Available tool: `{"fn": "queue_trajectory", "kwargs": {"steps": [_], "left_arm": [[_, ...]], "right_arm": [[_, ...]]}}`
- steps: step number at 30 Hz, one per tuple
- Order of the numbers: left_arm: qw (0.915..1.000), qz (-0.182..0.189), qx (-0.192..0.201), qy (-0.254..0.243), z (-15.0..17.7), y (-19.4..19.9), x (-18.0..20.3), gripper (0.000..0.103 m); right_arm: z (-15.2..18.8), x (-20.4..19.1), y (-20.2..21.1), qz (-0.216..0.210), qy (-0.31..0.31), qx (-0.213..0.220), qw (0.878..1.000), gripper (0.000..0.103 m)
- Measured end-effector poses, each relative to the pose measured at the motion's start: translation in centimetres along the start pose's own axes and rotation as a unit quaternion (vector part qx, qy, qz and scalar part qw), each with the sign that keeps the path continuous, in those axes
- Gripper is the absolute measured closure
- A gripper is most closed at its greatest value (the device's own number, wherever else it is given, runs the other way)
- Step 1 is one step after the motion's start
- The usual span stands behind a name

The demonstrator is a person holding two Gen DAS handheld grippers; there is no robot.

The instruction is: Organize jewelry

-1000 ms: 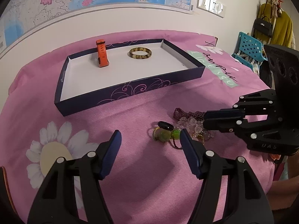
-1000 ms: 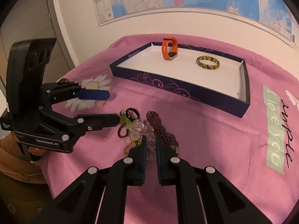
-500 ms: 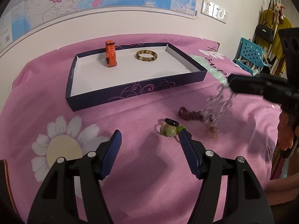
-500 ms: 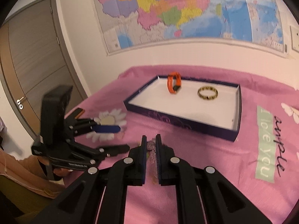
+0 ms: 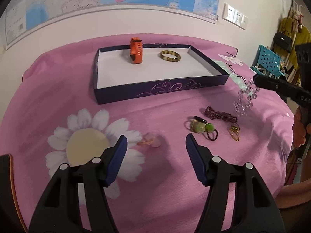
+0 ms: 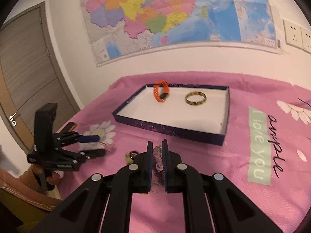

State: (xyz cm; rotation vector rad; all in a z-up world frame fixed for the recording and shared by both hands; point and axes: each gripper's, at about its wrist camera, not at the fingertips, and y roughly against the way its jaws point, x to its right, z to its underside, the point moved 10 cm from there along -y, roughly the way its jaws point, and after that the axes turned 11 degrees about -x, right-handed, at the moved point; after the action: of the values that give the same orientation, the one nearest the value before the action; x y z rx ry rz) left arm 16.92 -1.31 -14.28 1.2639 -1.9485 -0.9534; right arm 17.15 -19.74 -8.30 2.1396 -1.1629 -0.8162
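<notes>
A wall map [image 6: 175, 13] hangs above the pink flowered tablecloth [image 5: 58, 97].

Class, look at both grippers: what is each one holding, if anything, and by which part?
The right gripper pinches the clear bead bracelet by its top, the loop dangling below. The left gripper is open and holds nothing.

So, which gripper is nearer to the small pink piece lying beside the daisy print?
Left. The left gripper is open just in front of the small pink piece. The right gripper hangs far off above the cloth, shut on the clear bead bracelet.
</notes>
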Motion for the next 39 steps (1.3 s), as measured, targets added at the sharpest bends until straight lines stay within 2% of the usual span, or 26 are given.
{"fn": "queue_trajectory", "kwargs": {"steps": [10,17,19,21,27,31,32,33,37,38,39], "left_arm": [[1.0,-0.002,-0.006,-0.006,0.0,-0.5,0.4,0.045],[0.9991,-0.017,-0.039,0.009,0.1,-2.1,-0.6,0.046],[0.9988,-0.026,-0.042,0.003,0.1,-2.3,-0.5,0.046],[0.9985,-0.035,-0.043,0.001,0.0,-2.4,-0.4,0.048],[0.9981,-0.046,-0.041,-0.006,0.0,-2.4,-0.2,0.063],[0.9983,-0.042,-0.04,-0.003,0.0,-2.3,-0.3,0.076],[0.9984,-0.041,-0.039,-0.001,0.0,-2.3,-0.3,0.079],[0.9984,-0.041,-0.039,-0.001,0.0,-2.3,-0.4,0.079],[0.9986,-0.038,-0.036,0.003,0.0,-2.3,-0.4,0.085],[0.9987,-0.036,-0.036,0.003,0.0,-2.2,-0.4,0.085],[0.9987,-0.036,-0.035,0.003,0.0,-2.2,-0.4,0.086]], "right_arm": [[2.2,2.7,-1.9,0.022,-0.027,-0.034,0.999,0.095],[3.1,3.5,-2.6,0.025,-0.037,-0.048,0.998,0.092],[3.4,3.6,-2.8,0.025,-0.039,-0.053,0.998,0.084],[3.6,3.7,-2.9,0.031,-0.037,-0.056,0.997,0.064],[4.4,3.3,-3.9,0.037,-0.023,-0.081,0.996,0.052],[5.0,2.9,-4.9,0.062,-0.003,-0.098,0.993,0.053],[5.1,2.9,-4.9,0.066,0.0,-0.099,0.993,0.057],[5.0,2.8,-4.9,0.07,0.002,-0.098,0.993,0.07],[4.9,3.0,-4.7,0.07,-0.002,-0.092,0.993,0.078],[4.7,2.9,-4.6,0.066,-0.003,-0.089,0.994,0.083],[4.6,2.9,-4.5,0.062,-0.006,-0.085,0.994,0.083]]}}
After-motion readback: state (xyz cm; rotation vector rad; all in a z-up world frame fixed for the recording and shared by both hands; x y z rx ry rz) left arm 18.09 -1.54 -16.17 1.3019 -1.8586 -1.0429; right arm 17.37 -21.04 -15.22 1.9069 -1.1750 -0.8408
